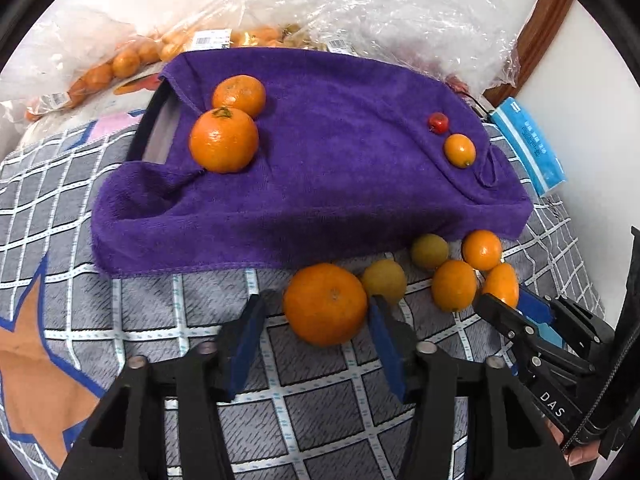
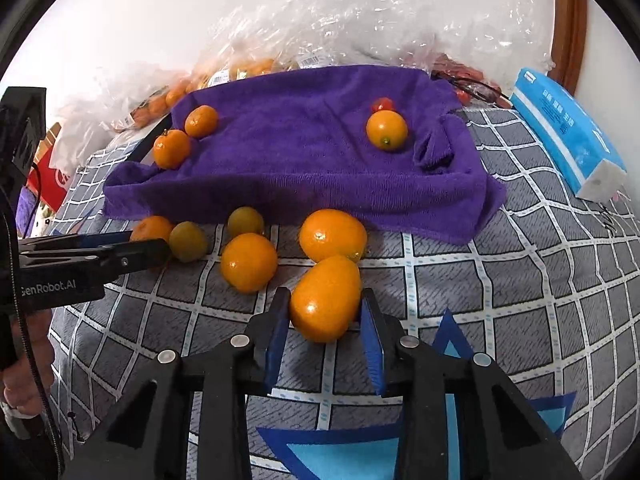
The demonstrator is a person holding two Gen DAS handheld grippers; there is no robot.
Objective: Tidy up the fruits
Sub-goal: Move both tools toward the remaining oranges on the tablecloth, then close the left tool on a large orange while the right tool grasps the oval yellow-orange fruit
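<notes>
The right gripper (image 1: 516, 312) bears "DAS". The left gripper (image 2: 120, 248) bears "GenRobot.AI". Print on the blue pack (image 2: 568, 132) is unreadable.

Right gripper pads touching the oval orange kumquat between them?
Touching. The right wrist view shows both blue pads of the right gripper pressed against the sides of the oval orange kumquat, no gap visible on either side.

A bed covered in grey quilt with white grid lines (image 2: 520, 272) carried a draped purple terry towel (image 1: 320, 184), loose orange and yellow-green round fruits (image 2: 248, 262), clear plastic produce bags (image 1: 400, 12) and a blue tissue pack (image 2: 568, 136).
</notes>
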